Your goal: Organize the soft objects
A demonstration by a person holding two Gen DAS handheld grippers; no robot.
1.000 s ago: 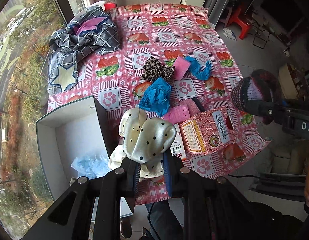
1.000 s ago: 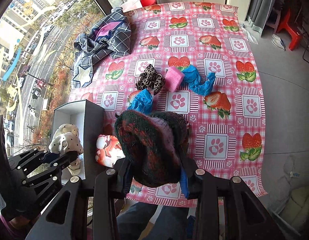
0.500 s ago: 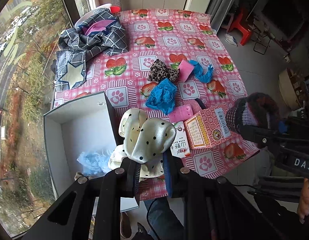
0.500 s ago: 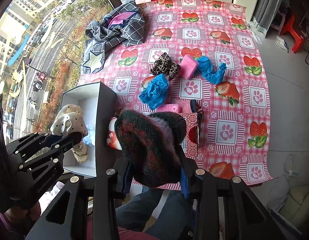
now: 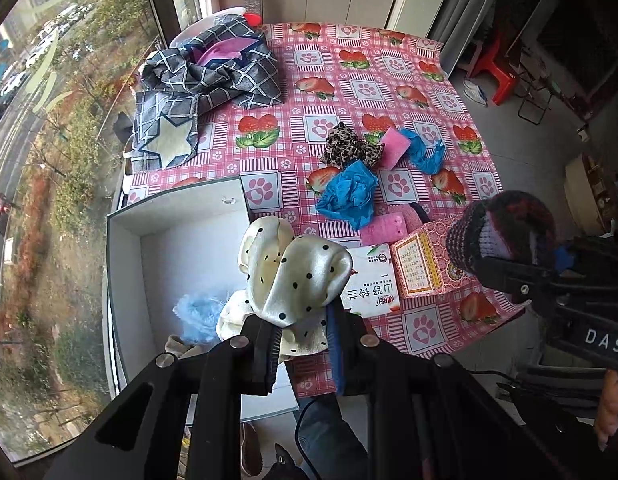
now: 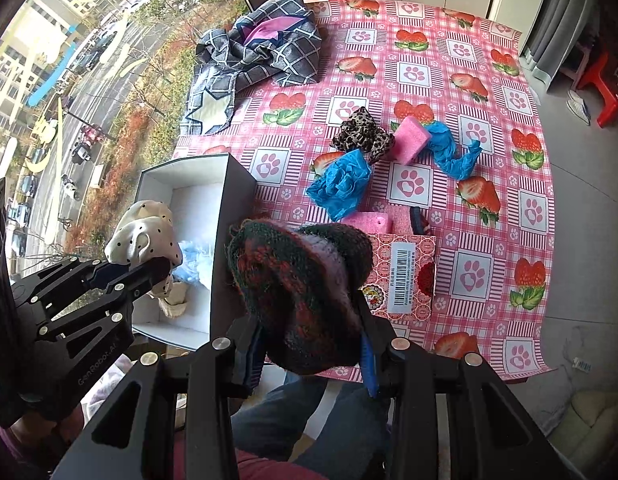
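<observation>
My left gripper is shut on a cream polka-dot scarf, hanging over the right wall of the open white box. From the right wrist view the same scarf hangs above the box. My right gripper is shut on a dark knitted hat above the table's near edge, just right of the box; the hat also shows in the left wrist view. Inside the box lies a pale blue fluffy item.
On the pink strawberry tablecloth lie a blue crumpled cloth, a leopard scrunchie, a pink sponge, another blue cloth, a pink tissue box and a checked garment. A window runs along the left.
Both grippers have drawn toward the near edge of the table and leftward toward the box, each keeping its hold. The table contents have not moved.
</observation>
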